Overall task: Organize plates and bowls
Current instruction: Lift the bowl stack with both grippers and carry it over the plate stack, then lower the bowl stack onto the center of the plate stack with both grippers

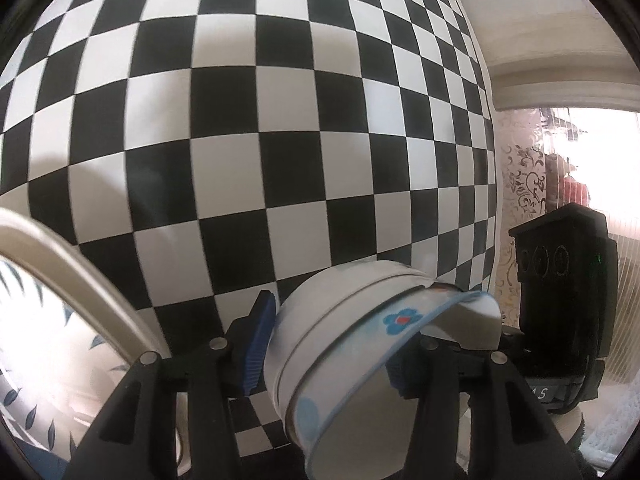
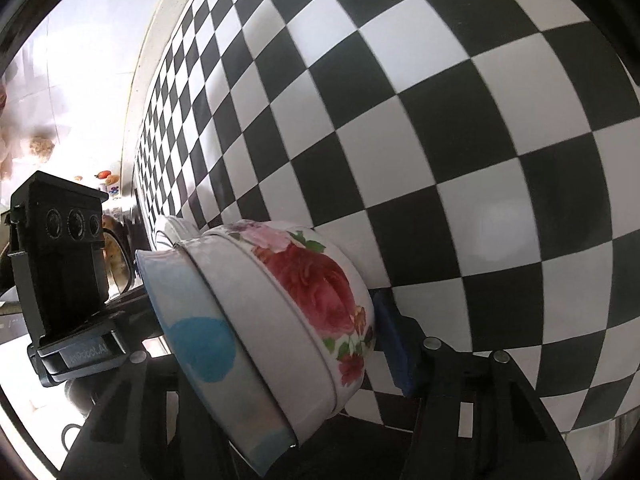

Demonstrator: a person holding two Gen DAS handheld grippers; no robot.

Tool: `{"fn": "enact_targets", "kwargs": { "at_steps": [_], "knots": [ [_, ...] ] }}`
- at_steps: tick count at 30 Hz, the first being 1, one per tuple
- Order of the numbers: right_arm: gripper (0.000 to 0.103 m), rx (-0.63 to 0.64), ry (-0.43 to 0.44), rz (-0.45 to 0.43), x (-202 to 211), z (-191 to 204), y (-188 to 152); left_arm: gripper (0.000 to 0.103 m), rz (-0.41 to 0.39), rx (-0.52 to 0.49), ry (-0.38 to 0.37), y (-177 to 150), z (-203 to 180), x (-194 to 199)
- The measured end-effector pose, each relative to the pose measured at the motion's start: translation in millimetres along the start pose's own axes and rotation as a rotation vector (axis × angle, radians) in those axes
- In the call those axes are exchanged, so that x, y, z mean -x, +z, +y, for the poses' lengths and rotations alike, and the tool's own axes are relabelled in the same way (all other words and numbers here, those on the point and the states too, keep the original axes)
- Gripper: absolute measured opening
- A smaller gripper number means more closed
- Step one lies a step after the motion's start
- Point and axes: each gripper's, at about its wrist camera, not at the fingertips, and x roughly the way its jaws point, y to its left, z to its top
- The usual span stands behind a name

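Both grippers hold one stack of nested bowls from opposite sides, tilted above the checkered cloth. In the left wrist view, my left gripper (image 1: 332,344) is shut on the stack: a white bowl (image 1: 320,320) nested with a blue-rimmed bowl with a blue flower (image 1: 384,340). In the right wrist view, my right gripper (image 2: 272,344) is shut on the same stack: a rose-patterned bowl (image 2: 316,292) over a white bowl with blue dots (image 2: 192,320). Each view shows the other gripper's black body (image 1: 568,280) (image 2: 56,256) beside the stack.
A black-and-white checkered cloth (image 1: 280,120) (image 2: 440,120) fills both views. A large plate with a beige rim and blue leaf pattern (image 1: 60,320) lies at the lower left of the left wrist view. A patterned wall and bright window (image 1: 580,160) are at the right.
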Motion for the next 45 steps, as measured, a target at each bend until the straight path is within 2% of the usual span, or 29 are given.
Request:
{"fn": "enact_targets", "kwargs": {
  "at_steps": [6,11,19,24,34,39,45],
  "knots": [
    [0.057,-0.004,0.028,0.047,-5,12,3,0.044,-0.017,0.023,0.027,-5,3,13],
    [0.057,0.024,0.019,0.055,-5,36,6,0.044,-0.042,0.042,0.021,-8,6,31],
    [0.057,0.108,0.018,0.061,-1,97,10,0.044,-0.118,0.063,0.023,-14,17,78],
    [0.057,0.165,0.014,0.088,-12,140,10,0.044,-0.158,0.096,0.044,-23,38,107],
    [0.057,0.265,0.005,0.179,-73,207,5,0.044,-0.229,0.243,0.047,-49,112,147],
    [0.057,0.297,-0.023,0.223,-113,231,6,0.044,-0.235,0.314,0.034,-59,145,151],
    [0.057,0.306,-0.061,0.261,-151,240,5,0.044,-0.223,0.379,0.012,-66,171,142]
  ]
}}
